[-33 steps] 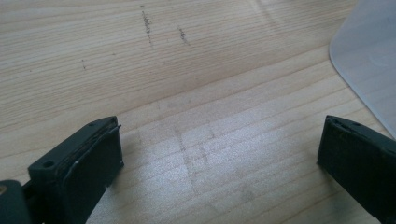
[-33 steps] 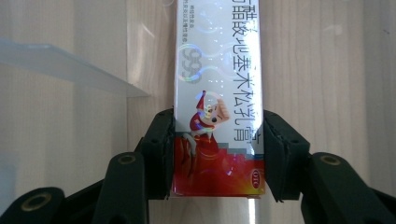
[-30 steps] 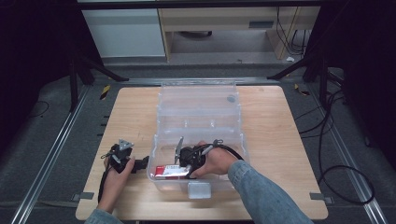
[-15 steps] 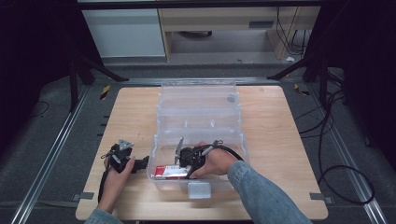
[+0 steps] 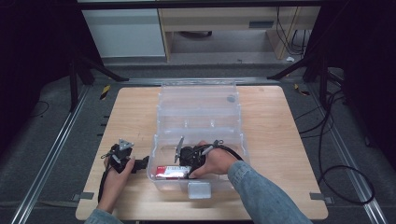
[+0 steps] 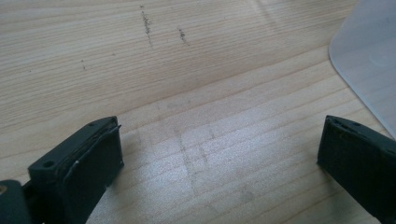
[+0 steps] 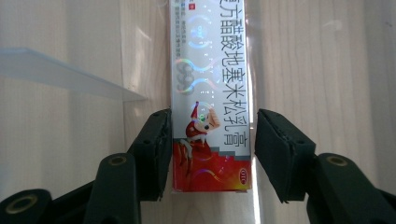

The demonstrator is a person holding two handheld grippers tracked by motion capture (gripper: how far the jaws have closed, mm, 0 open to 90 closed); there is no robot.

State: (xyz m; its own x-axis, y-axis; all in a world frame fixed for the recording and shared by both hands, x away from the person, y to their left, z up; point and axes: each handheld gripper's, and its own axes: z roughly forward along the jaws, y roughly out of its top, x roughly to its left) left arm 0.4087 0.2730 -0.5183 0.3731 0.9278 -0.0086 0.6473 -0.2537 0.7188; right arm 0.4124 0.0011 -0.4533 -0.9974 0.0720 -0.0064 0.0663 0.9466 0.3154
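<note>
Wooden table [image 5: 280, 140], pale with a fine grain, carries everything in the high view. Largest item on it: a clear plastic storage box [image 5: 198, 114], lid swung open toward the far edge, its front tub near the person's side with a frosted latch [image 5: 199, 190] on the front wall.

Person's right forearm, in a blue denim sleeve [image 5: 261, 196], comes in from the bottom edge and reaches into the front tub. Right hand [image 5: 217, 161] holds the right gripper [image 5: 180, 161] inside the tub, jaws pointing toward the person's left.

Left hand [image 5: 114, 175] holds the left gripper [image 5: 142, 163] on the table top just outside the box's left wall, jaws pointing at that wall. In the left gripper view its two black jaws stand wide apart, nothing between them but bare wood; a rounded corner of the box [image 6: 369, 60] shows at the upper right.

Smallest item: a red and silver carton [image 5: 173, 171] printed with Chinese characters and a small cartoon figure. It lies flat on the tub floor, near the front wall, long axis running left to right.

Right gripper view: the carton [image 7: 212, 93] runs lengthwise away from the camera, its red end nearest. The right gripper [image 7: 210, 144] straddles that end, jaws narrowed around it. One jaw pad sits against the carton's edge; the other stands just off it, a thin gap visible. Carton not clamped.
</note>
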